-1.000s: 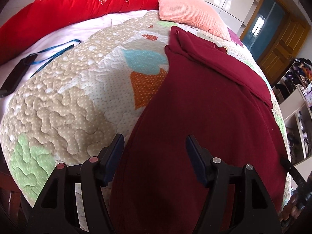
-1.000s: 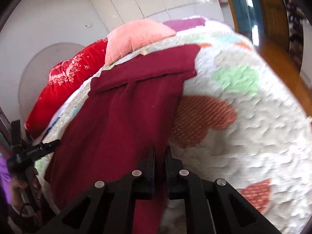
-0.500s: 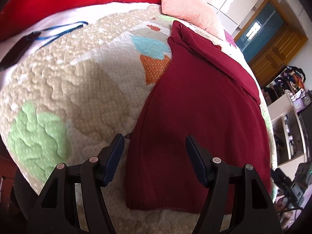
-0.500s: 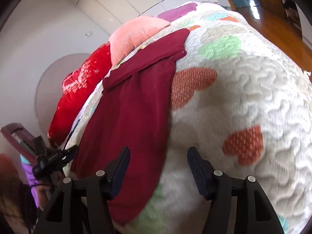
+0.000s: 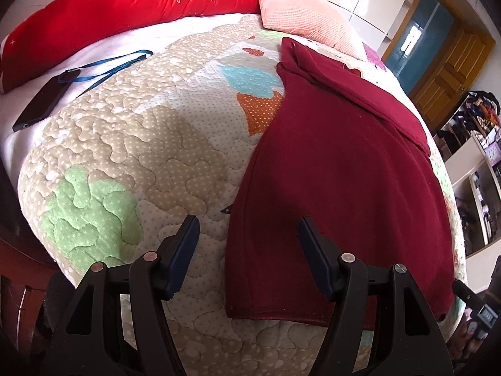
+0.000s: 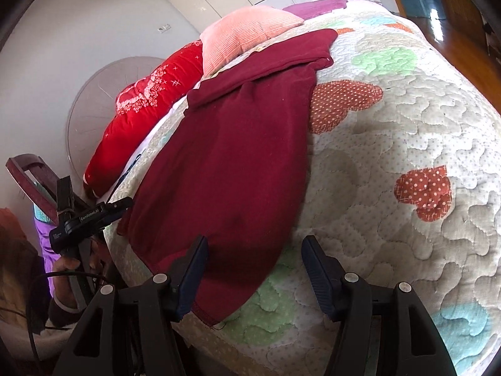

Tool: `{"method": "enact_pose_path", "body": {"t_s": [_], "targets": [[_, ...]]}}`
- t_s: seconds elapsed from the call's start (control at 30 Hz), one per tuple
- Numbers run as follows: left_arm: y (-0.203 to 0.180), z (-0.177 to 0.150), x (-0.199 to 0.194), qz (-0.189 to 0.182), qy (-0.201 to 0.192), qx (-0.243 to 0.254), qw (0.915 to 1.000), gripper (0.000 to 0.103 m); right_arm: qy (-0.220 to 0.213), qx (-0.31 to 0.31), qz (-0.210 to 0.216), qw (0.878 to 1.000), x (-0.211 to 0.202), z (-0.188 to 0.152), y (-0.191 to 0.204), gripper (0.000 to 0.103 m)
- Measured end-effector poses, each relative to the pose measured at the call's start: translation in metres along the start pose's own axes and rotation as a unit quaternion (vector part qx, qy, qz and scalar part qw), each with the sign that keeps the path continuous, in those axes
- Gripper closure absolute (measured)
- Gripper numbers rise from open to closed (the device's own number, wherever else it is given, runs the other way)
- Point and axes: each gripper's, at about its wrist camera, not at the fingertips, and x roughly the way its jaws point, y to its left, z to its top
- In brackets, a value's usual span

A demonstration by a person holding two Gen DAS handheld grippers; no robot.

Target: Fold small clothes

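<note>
Matt maroon knit cloth on the garment (image 5: 338, 169), soft and fine-napped. Quilted cotton on the bedspread (image 5: 156, 156), puckered by stitching (dotted print throughout). Ribbed, plush fabric on the pink pillow (image 5: 300, 15). Matt black plastic on the left gripper (image 5: 249, 241) and right gripper (image 6: 253, 266), ridged dark-blue pads inside. Glossy wood on the floor (image 6: 451, 31).

Phone (image 5: 39, 101) beside red pillow (image 5: 125, 9)
</note>
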Motion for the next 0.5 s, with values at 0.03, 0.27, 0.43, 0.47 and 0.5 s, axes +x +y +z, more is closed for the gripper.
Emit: {"method": "enact_pose_path", "body": {"t_s": [0.03,0.27,0.43,0.47,0.5], "targets": [[0.001,0.0,0.0,-0.003,0.001,-0.002,1.0,0.037,-0.001,0.001,0.001,1.0,0.001,-0.001,0.002,0.043],[0.005,-0.008,0.002,-0.017,0.009,-0.002,0.9998,0.037,-0.002,-0.006,0.004,1.0,0.008,-0.004,0.012,0.04],[0.001,-0.009,0.006,-0.027,0.02,0.006,0.9994,0.027,-0.002,-0.013,0.024,1.0,0.016,-0.003,0.017,0.039],[-0.001,-0.009,0.006,-0.026,0.022,0.009,0.9994,0.026,-0.002,-0.016,0.025,1.0,0.018,-0.003,0.017,0.039],[-0.002,-0.008,0.008,-0.026,0.026,0.011,0.9992,0.026,-0.003,-0.02,0.026,0.999,0.019,-0.003,0.018,0.037]]}}
